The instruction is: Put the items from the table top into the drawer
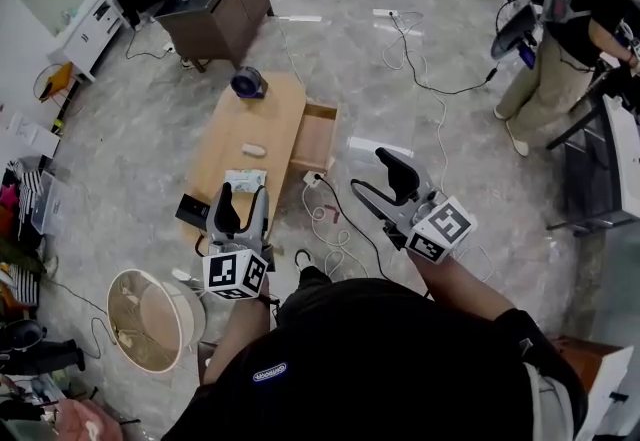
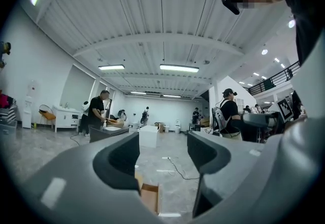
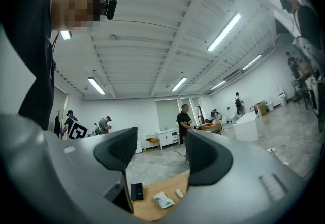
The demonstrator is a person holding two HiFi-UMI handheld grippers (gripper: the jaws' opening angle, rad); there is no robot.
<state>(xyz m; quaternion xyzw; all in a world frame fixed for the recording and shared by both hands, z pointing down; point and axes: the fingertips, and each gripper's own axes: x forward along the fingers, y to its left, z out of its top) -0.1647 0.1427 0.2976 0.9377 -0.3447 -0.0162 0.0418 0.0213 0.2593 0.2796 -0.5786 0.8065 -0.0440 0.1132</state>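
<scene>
Holding nothing, the left gripper [image 1: 245,204] and right gripper [image 1: 380,181] both stand spread, well short of the wooden table [image 1: 285,114] at centre frame. A flat black item [image 1: 193,211], a packet [image 1: 245,180] and a small white piece [image 1: 253,150] lie on its top; the drawer [image 1: 315,141] hangs open on its right side. Cables [image 1: 330,234] looped on the floor between could catch a foot, and the thin packet may slip the jaws.

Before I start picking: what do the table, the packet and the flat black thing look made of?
Table: light wood or wood-look board, matt, even tan top; the open drawer matches.
Packet: probably soft plastic or paper wrap, white and green, edges slightly crumpled.
Flat black thing: perhaps hard plastic, plain matt black; too small to tell.
</scene>
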